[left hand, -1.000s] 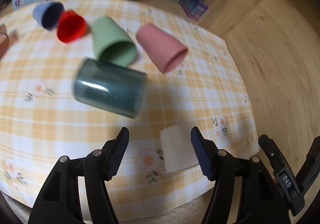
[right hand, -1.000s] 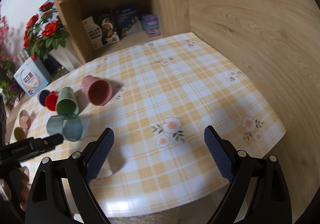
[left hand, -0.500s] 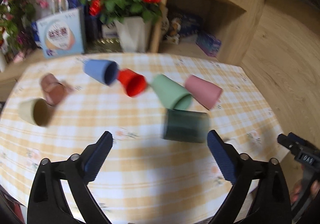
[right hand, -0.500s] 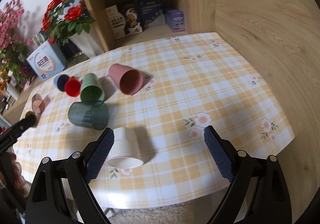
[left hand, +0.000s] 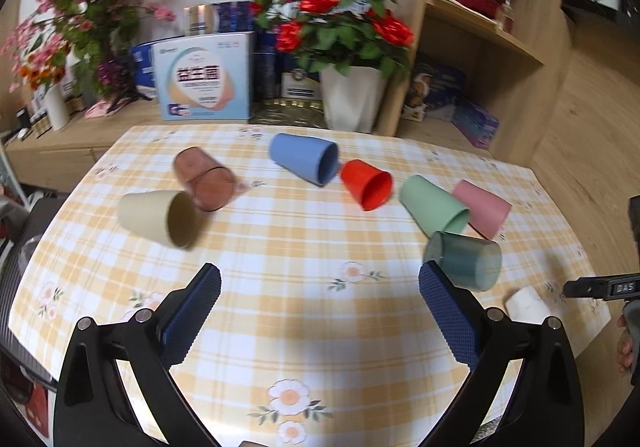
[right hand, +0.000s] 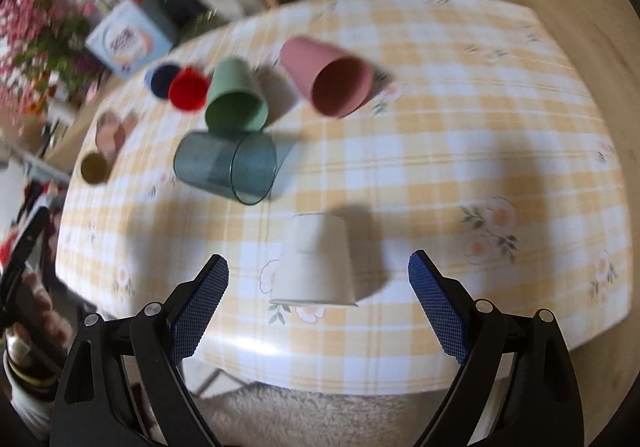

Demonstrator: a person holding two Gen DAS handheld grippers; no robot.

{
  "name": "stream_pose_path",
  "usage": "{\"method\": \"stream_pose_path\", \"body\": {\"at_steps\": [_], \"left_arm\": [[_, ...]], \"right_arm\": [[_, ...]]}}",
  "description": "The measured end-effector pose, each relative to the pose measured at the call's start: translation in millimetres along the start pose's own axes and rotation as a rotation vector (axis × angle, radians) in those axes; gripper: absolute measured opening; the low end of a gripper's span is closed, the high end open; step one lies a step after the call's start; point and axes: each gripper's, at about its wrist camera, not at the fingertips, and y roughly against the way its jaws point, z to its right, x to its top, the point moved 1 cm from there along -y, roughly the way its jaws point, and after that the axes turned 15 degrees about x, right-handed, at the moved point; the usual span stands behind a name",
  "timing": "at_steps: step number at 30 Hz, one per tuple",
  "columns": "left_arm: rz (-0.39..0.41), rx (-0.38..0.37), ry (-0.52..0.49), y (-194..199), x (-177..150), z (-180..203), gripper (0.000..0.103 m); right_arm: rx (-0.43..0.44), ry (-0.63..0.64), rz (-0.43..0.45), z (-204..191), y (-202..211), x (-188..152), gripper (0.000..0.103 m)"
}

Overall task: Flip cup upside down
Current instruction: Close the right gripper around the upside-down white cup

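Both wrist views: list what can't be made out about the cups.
- White cup: left view, mostly hidden behind the left gripper's arm; only the right view shows it whole, mouth down.
- Blue cup and red cup: right view, blurred; only their mouths show.
- Brown cup: right view, smeared by motion blur; orientation unreadable.

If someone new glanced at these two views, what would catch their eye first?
Probably the scatter of coloured cups lying on their sides across the checked tablecloth, the red cup brightest near the middle. Next, the single white cup standing upside down near the table's front edge, between the open right gripper. Behind the table, red roses stand out.
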Motion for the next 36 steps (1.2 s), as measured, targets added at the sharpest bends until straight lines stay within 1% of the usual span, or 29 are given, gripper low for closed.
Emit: {"method": "stream_pose_path", "body": {"at_steps": [4, 6, 8, 13, 16, 21, 22, 23, 24, 26, 27, 28, 29, 33, 36], "left_arm": [[-0.024, 0.008, 0.052, -0.1, -5.5, -19.4, 0.097], [-0.041, 0.001, 0.09, 0.3, -8.1, -28.0, 0.097], [-0.045, 0.007, 0.108, 1.9, -10.7, -32.8, 0.097], [-0.053, 0.028, 0.117, 0.6, -16.8, -37.2, 0.097], [-0.06, 0.04, 0.115, -2.1, -20.5, -36.2, 0.097], [-0.076, 0.038, 0.105, -5.2, -26.4, -31.3, 0.097], [-0.08, 0.037, 0.102, -5.5, -27.9, -29.9, 0.097], [-0.083, 0.036, 0.099, -5.7, -29.0, -28.6, 0.097], [-0.085, 0.035, 0.096, -5.6, -30.3, -27.1, 0.097], [-0.085, 0.036, 0.095, -6.1, -31.1, -25.4, 0.097], [-0.086, 0.036, 0.094, -5.9, -32.0, -24.5, 0.097], [-0.087, 0.035, 0.094, -6.0, -32.5, -23.7, 0.097], [-0.088, 0.034, 0.095, -6.1, -32.4, -23.9, 0.097], [-0.099, 0.039, 0.101, -7.2, -37.0, -22.5, 0.097], [-0.1, 0.037, 0.095, -6.4, -38.6, -19.9, 0.097]], "right_arm": [[0.002, -0.009, -0.093, 0.5, -27.2, 12.7, 0.088], [0.001, -0.018, -0.117, 1.7, -35.4, 17.6, 0.088], [-0.018, -0.026, -0.129, 2.8, -43.8, 20.8, 0.088], [-0.031, -0.033, -0.16, 4.3, -58.1, 23.6, 0.088], [-0.038, -0.031, -0.177, 4.0, -65.8, 22.0, 0.088], [-0.045, -0.046, -0.187, 9.8, -73.6, 19.7, 0.088], [-0.044, -0.052, -0.189, 11.9, -75.1, 19.2, 0.086], [-0.044, -0.056, -0.19, 13.4, -76.4, 19.0, 0.08], [-0.046, -0.061, -0.195, 14.7, -78.2, 19.0, 0.068], [-0.043, -0.076, -0.202, 18.4, -82.0, 17.9, 0.068], [-0.043, -0.079, -0.202, 19.6, -83.0, 17.3, 0.066], [-0.047, -0.08, -0.201, 20.4, -84.0, 16.7, 0.058], [-0.041, -0.084, -0.201, 21.4, -84.9, 15.9, 0.054], [-0.038, -0.078, -0.184, 20.6, -82.8, 13.4, 0.053], [-0.036, -0.062, -0.155, 18.2, -78.3, 9.9, 0.053]]}}
